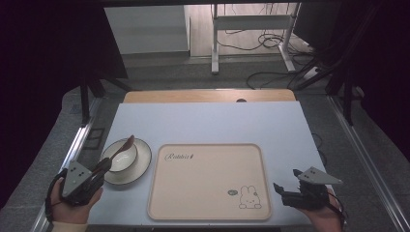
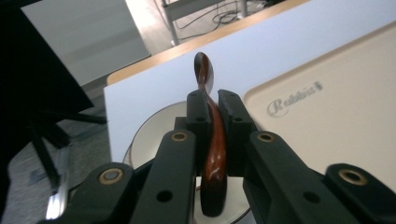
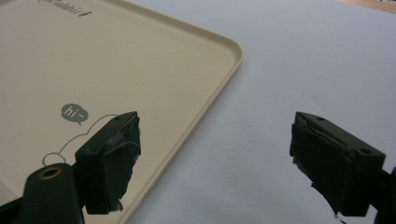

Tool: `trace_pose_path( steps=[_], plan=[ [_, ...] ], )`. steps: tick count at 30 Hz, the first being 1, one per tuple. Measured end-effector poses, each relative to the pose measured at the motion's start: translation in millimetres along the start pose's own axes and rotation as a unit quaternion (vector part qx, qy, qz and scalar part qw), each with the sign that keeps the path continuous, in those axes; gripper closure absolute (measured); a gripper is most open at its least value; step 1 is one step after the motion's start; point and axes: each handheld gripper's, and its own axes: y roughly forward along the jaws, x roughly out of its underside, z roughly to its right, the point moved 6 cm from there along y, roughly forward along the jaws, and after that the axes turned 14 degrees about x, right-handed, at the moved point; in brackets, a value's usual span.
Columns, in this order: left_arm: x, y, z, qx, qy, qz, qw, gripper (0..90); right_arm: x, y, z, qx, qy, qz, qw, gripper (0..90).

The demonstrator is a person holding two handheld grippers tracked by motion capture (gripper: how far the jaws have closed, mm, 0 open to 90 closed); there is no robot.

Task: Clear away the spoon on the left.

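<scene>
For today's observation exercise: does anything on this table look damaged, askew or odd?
Yes: the pads on the right tongs look torn and ragged at their edges. The tray lies square and nothing is spilled.

Tray (image 1: 208, 193) bare, passable; bowl (image 1: 124, 158), plate (image 1: 140, 166) block left.

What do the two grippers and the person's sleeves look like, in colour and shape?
Both the left gripper and the right gripper are black, each topped by a grey three-cornered plate. Their jaw links carry brass-coloured rivets, and the right gripper's pads look worn and ragged. A black cable loops from the left one. A pale cuff shows at the left wrist.
</scene>
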Motion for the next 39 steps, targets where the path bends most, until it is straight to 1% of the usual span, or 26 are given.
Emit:
trace_pose_path(
  steps=[4, 7, 10, 13, 22, 27, 33, 39],
  plan=[
    [-9.7, 1.2, 4.4, 0.003, 0.008, 0.008, 0.9999, 85.1, -0.1, 0.0, 0.4, 0.000, 0.002, 0.001, 1.0000, 16.5],
    [-14.4, 3.8, 6.9, 0.006, 0.012, 0.010, 0.9999, 85.1, -0.2, 0.0, 0.2, -0.001, 0.002, 0.001, 1.0000, 16.5],
    [-17.3, 8.4, 9.5, 0.014, 0.015, 0.005, 0.9998, 85.1, -0.2, -0.1, 0.1, -0.002, 0.001, 0.001, 1.0000, 16.5],
    [-21.5, 13.1, 12.2, 0.018, 0.023, -0.001, 0.9996, 85.1, -0.5, -0.5, 0.3, -0.001, 0.002, 0.001, 1.0000, 16.6],
    [-34.2, 23.7, 16.3, 0.029, 0.027, 0.002, 0.9992, 85.1, -0.2, -0.2, 0.3, -0.001, 0.001, 0.001, 1.0000, 16.6],
    [-40.5, 28.0, 18.8, 0.037, 0.032, -0.001, 0.9988, 85.1, 0.0, 0.0, 0.5, -0.001, 0.001, 0.000, 1.0000, 16.6],
    [-54.7, 34.0, 23.1, 0.045, 0.040, 0.008, 0.9982, 85.1, 0.2, 0.3, -0.1, 0.000, 0.000, -0.001, 1.0000, 16.6],
    [-60.9, 39.0, 27.3, 0.052, 0.046, 0.009, 0.9976, 85.1, 0.6, 0.4, 0.0, 0.000, 0.000, -0.002, 1.0000, 16.7]
  ],
)
